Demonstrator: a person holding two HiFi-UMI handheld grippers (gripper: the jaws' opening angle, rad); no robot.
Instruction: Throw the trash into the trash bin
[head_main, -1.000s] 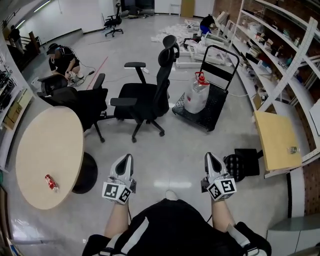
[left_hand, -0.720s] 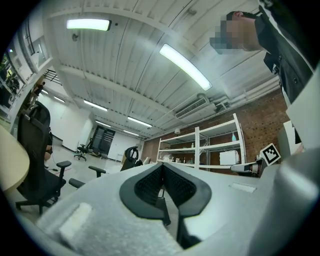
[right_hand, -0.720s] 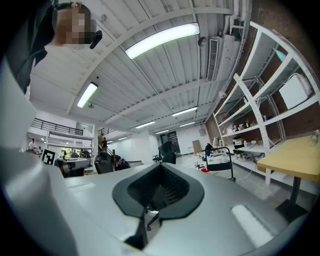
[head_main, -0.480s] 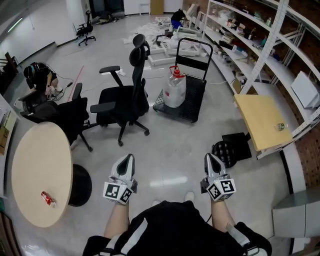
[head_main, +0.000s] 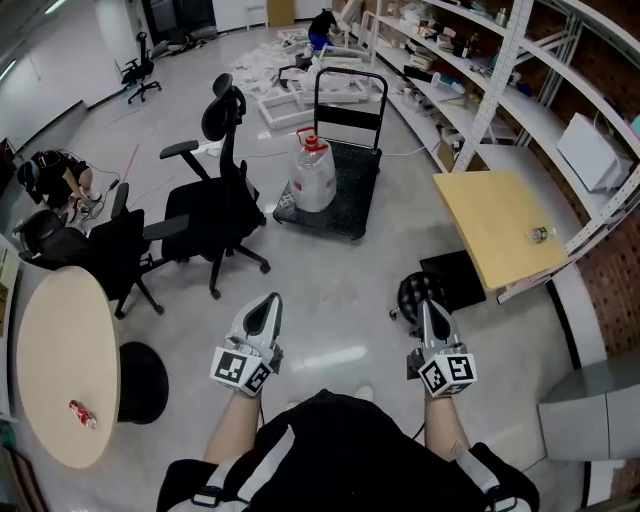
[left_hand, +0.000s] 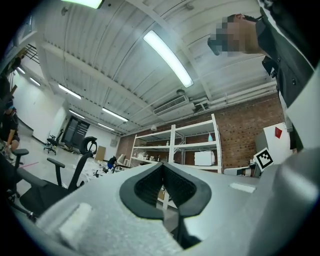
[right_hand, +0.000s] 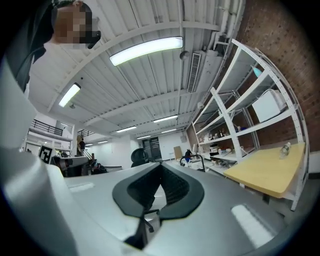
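Risks reaching the black bin (head_main: 412, 293), far right of the round table (head_main: 55, 350), empty-handed, with left gripper (head_main: 266, 308) and right gripper (head_main: 428, 312) both closed on nothing and red can (head_main: 82, 413) lying on that table's near edge.

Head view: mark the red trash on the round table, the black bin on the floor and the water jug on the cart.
red trash (head_main: 82, 413), head view, its middle.
black bin (head_main: 408, 293), head view, its visible left side.
water jug (head_main: 312, 180), head view, its clear body.
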